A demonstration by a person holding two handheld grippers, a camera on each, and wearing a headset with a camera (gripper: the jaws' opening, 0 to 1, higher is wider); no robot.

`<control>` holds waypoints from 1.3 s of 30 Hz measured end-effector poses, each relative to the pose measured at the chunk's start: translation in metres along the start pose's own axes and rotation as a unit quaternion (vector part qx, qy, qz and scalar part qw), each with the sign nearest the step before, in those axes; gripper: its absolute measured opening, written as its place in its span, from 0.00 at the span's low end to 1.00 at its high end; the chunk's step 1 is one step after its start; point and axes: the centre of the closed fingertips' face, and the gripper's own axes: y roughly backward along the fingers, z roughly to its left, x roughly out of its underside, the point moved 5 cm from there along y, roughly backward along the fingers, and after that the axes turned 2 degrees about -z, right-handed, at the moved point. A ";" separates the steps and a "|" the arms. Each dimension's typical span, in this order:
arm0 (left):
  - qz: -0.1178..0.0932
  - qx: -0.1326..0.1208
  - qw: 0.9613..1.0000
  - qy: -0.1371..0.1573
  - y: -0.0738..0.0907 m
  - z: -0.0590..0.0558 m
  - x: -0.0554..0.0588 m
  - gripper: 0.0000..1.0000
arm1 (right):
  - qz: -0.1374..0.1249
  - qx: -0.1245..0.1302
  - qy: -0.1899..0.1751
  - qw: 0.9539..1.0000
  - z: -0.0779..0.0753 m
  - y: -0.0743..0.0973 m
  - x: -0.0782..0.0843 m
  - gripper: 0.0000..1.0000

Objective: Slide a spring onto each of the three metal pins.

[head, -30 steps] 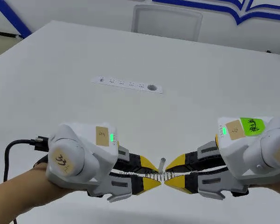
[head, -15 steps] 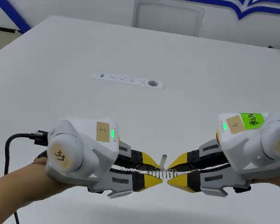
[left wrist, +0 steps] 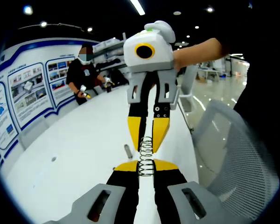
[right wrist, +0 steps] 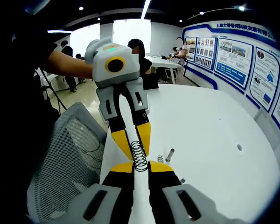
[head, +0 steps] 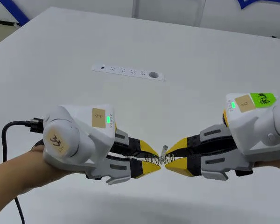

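As left tongs (left wrist: 145, 167) face right tongs (right wrist: 141, 169), a silvery spring (left wrist: 145, 150) bridges them.

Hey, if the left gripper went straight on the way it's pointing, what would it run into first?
The right gripper: its yellow tips face the left gripper head-on, joined by the spring both hold. The upright pin seems to stand just off that line, though depth is unclear.

Thin coiled spring (head: 154, 160) spans level beside one upright metal pin (head: 164, 150).
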 end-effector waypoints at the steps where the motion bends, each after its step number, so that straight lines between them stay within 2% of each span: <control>1: -0.001 -0.002 1.000 0.001 0.000 0.000 0.000 0.10 | -0.006 0.001 -0.004 1.000 0.000 0.000 -0.001 0.12; 8: -0.003 -0.008 1.000 0.005 0.000 0.002 -0.001 0.10 | -0.049 0.002 -0.034 0.998 0.001 0.004 -0.010 0.12; 12: -0.006 -0.011 1.000 0.007 -0.003 0.003 -0.002 0.10 | -0.063 0.007 -0.042 0.997 0.000 0.005 -0.013 0.11; 17: -0.013 -0.014 1.000 0.014 -0.005 0.003 -0.004 0.10 | -0.098 0.011 -0.065 0.993 0.000 0.005 -0.022 0.11; 26: -0.025 -0.022 0.999 0.035 -0.006 0.003 -0.003 0.10 | -0.113 0.022 -0.064 0.991 0.001 -0.002 -0.030 0.11; 31: -0.028 -0.027 0.998 0.043 -0.005 0.005 -0.001 0.10 | -0.105 0.030 -0.053 0.993 0.001 -0.005 -0.032 0.11; 32: -0.029 -0.026 0.998 0.048 -0.005 0.005 -0.001 0.10 | -0.104 0.030 -0.054 0.993 0.001 -0.006 -0.032 0.11; 34: -0.031 -0.023 0.996 0.080 -0.004 0.004 0.000 0.11 | -0.103 0.030 -0.054 0.993 0.002 -0.007 -0.032 0.11; 36: -0.032 -0.028 0.995 0.091 -0.003 0.006 0.001 0.11 | -0.101 0.034 -0.053 0.993 0.001 -0.007 -0.033 0.11; 37: -0.032 -0.028 0.995 0.089 -0.003 0.006 0.001 0.12 | -0.101 0.036 -0.054 0.993 0.000 -0.007 -0.033 0.11; 39: -0.013 -0.037 0.996 0.085 -0.001 0.007 0.006 0.14 | -0.104 0.043 -0.055 0.992 -0.002 -0.006 -0.034 0.11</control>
